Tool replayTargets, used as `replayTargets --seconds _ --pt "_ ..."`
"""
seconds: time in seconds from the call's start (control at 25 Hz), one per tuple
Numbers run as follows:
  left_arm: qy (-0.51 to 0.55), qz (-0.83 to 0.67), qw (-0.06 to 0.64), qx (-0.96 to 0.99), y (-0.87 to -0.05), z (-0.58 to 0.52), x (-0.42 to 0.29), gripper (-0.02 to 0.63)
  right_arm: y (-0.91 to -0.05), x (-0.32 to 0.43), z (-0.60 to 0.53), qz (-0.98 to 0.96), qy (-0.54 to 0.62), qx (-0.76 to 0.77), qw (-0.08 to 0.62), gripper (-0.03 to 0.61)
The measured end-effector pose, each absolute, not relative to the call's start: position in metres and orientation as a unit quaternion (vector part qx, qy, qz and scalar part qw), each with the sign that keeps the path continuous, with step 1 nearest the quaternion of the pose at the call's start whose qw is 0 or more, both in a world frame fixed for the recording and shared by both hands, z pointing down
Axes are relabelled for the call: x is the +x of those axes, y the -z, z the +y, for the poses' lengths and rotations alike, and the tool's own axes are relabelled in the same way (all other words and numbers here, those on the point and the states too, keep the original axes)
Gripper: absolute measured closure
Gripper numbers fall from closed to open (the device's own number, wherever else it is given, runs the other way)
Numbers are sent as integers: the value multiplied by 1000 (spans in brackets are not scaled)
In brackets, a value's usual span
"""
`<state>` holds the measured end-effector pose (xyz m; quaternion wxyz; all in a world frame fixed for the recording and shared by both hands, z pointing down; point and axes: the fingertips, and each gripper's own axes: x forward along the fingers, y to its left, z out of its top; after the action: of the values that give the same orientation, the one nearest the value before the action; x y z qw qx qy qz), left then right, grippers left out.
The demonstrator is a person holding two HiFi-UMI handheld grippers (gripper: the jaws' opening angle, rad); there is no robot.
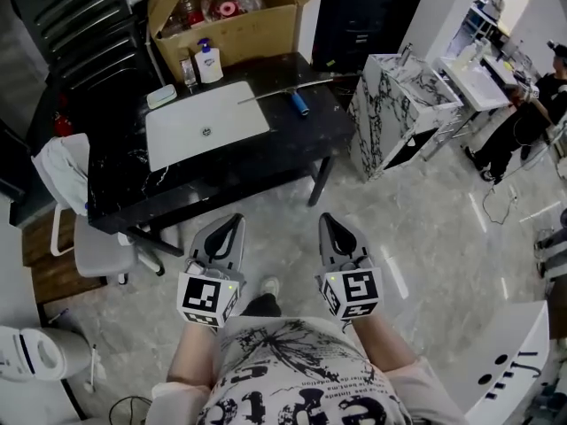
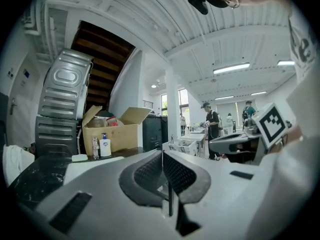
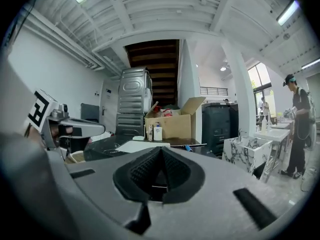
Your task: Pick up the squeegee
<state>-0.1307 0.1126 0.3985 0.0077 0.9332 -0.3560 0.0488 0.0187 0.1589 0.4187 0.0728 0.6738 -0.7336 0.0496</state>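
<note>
Squeegee (image 1: pixel 298 103) lies on black table (image 1: pixel 266 162), well apart from left tongs (image 1: pixel 233 223), right tongs (image 1: pixel 329 222).

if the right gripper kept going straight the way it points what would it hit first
Nothing nearby: the shut, empty right gripper aims over pale floor. Beyond that, likely the near edge of the black marble-patterned table, though depth is unclear.

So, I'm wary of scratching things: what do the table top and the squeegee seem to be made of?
Table top: glossy black with pale veins, so polished marble or a marble-look laminate. Squeegee: a thin, shiny grey bar, likely metal; its blue handle looks like plastic or rubber.
</note>
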Motion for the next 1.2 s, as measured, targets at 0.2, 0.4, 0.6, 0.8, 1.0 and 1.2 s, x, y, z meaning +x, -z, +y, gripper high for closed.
replayTargets --seconds 0.2,0.4,0.6,0.8,1.0,1.2 --pt "-48 -354 15 934 -395 25 -123 601 -417 36 75 -725 -72 682 63 588" --pt "-52 -368 23 928 -399 -36 -116 601 -430 58 15 -716 -98 687 70 588" --pt "-61 -384 32 921 -412 -81 -103 601 -438 80 -40 -725 -105 677 79 588" --pt "-68 -419 33 905 -419 -126 -87 601 -447 114 -106 -734 -120 664 82 587" --pt "-71 -467 32 881 -416 -173 -59 601 -455 152 -176 -762 -134 626 99 588" --pt "-68 -516 31 853 -411 -214 -31 601 -469 177 -240 -796 -148 571 133 586"
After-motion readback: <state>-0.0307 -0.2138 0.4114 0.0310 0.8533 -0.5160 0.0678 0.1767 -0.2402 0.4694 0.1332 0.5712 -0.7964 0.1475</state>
